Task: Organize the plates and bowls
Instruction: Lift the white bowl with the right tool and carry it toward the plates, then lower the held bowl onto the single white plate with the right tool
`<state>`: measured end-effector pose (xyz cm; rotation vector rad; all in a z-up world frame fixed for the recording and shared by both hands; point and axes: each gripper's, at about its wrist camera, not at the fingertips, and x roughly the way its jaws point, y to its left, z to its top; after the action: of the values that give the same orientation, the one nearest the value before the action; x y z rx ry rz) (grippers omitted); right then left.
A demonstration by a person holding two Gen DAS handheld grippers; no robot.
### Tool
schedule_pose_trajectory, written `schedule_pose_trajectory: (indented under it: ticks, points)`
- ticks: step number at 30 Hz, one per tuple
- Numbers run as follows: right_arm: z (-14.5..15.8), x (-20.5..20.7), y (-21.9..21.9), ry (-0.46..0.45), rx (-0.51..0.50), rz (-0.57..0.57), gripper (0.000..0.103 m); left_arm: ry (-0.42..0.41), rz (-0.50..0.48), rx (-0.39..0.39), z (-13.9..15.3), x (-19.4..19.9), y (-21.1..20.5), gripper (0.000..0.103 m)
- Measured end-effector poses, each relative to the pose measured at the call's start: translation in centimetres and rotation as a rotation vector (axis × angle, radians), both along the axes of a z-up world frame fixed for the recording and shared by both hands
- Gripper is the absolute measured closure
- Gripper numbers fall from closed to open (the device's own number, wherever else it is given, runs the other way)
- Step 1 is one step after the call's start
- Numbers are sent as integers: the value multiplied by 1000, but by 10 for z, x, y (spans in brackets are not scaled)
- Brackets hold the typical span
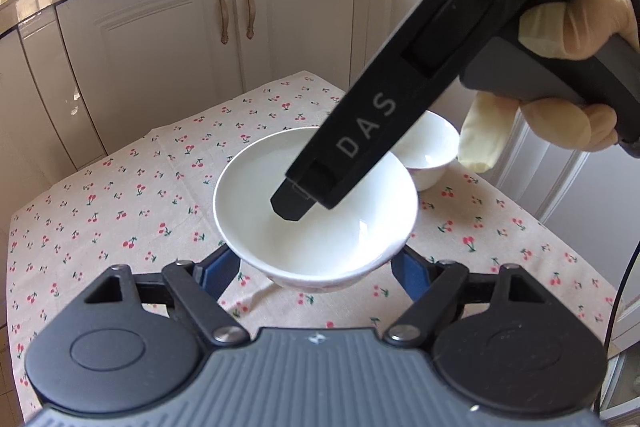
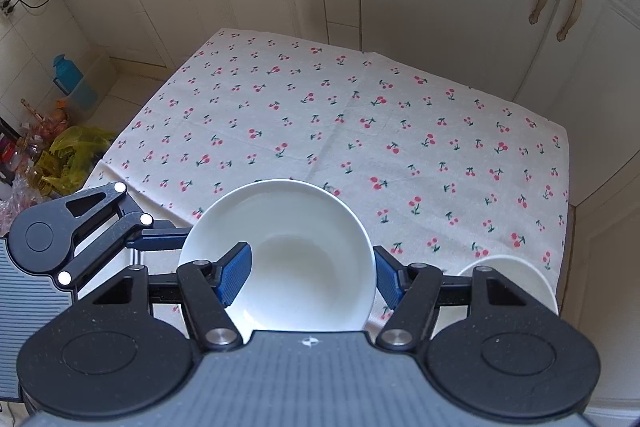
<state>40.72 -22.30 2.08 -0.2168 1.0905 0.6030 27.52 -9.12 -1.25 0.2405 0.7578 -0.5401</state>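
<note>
White bowls on a cherry cloth

The big bowl [image 1: 316,211] and the small bowl [image 1: 430,155] are plain white. The tablecloth [image 2: 360,115] is cream with little red cherries on green stems. The gripper pads [image 2: 234,275] are blue on black arms. Cream cupboards [image 1: 160,39] have brown handles. At the left edge, a yellow bag [image 2: 78,151] and a blue jug [image 2: 68,75].

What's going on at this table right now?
A gloved person works two handheld grippers over a cherry-print tablecloth. The left gripper straddles the large white bowl from outside. The right gripper has one finger inside that bowl and one outside its rim. A smaller white bowl sits beside it.
</note>
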Motion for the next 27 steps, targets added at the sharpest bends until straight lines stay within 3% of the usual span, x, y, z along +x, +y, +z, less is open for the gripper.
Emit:
schedule_pose_trajectory:
  ticks: [27]
  points:
    - [13,-110,8,-44,12,22,32,8,-19,13,6,-99,8,21]
